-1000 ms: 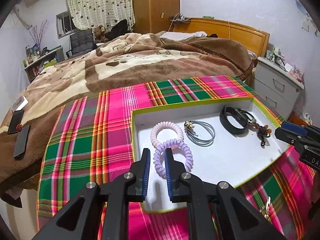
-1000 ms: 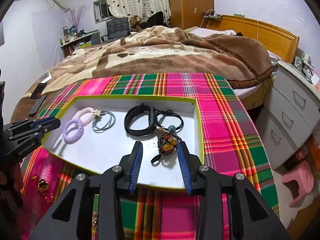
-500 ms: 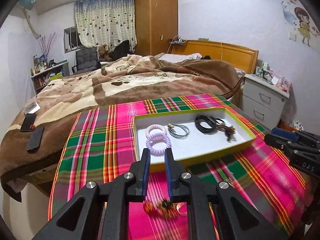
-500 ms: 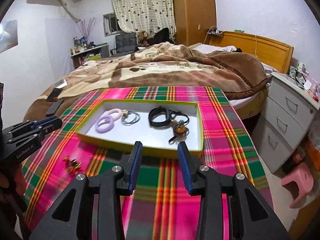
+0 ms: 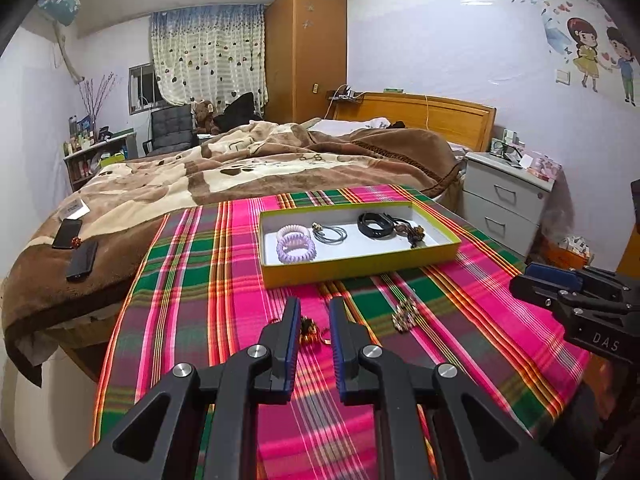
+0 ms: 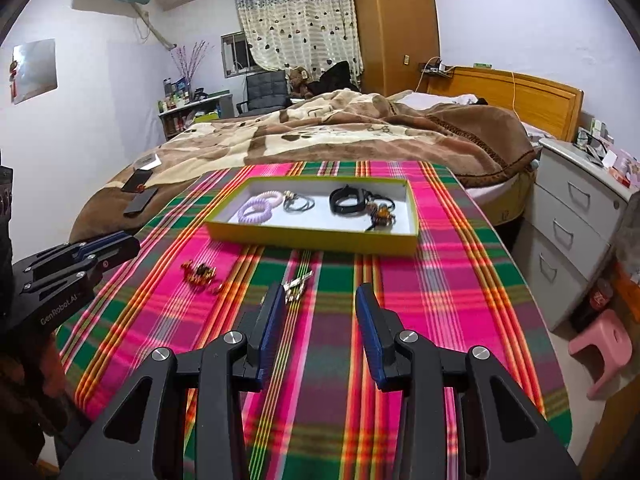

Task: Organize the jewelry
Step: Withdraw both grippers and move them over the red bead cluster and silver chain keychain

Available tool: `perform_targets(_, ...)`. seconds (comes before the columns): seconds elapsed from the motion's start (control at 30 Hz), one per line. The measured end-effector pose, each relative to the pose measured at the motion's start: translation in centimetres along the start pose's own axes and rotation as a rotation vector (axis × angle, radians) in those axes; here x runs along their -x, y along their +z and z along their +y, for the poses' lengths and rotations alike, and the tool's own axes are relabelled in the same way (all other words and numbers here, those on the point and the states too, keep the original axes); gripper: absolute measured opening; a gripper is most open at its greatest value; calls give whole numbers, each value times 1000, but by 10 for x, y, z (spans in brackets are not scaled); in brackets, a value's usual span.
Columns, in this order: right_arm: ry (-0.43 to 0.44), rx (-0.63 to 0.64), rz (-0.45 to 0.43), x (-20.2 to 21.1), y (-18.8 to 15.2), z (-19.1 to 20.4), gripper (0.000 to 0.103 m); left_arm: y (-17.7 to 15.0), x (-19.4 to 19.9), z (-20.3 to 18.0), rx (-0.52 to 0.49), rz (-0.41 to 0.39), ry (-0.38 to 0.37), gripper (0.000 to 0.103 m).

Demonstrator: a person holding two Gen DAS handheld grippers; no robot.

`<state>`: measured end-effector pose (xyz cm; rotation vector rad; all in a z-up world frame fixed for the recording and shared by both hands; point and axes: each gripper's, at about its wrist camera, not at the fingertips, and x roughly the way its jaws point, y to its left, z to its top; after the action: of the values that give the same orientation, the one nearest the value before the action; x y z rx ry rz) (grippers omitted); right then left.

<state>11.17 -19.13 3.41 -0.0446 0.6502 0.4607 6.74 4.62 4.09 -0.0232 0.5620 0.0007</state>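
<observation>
A yellow-green tray [image 5: 360, 270] [image 6: 312, 238] with a white floor sits on the plaid cloth. In it lie purple coil ties [image 5: 296, 246] [image 6: 256, 208], a grey tie [image 5: 330, 234], a black band [image 5: 376, 224] [image 6: 348, 200] and a beaded charm [image 6: 382, 214]. My left gripper [image 5: 315, 308] hangs open and empty over a gold piece [image 5: 310, 328] [image 6: 200, 274] lying on the cloth. Beside it lies a silver piece [image 5: 406, 314] [image 6: 298, 282], just beyond my right gripper [image 6: 320, 296], which stands wide open with nothing in it.
The plaid cloth [image 6: 420, 300] covers a table whose right edge drops to a pink stool [image 6: 600, 344] and a grey nightstand [image 6: 572, 216]. Behind the tray is a bed with a brown blanket [image 5: 260, 168]; phones [image 5: 82, 258] lie on its left side.
Both grippers have drawn back and risen away from the tray, which now looks small and far. The loose gold and silver pieces on the cloth have come into view.
</observation>
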Motion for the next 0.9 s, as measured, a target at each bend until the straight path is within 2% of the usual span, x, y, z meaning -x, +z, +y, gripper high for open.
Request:
perform_targets(0.47, 14, -33, 23, 6, -12, 4, 38, -17, 4, 15, 39, 30, 6, 14)
perform_targets(0.9, 22, -33, 82, -24, -9, 18, 39, -21, -21, 30, 60, 77, -14, 14)
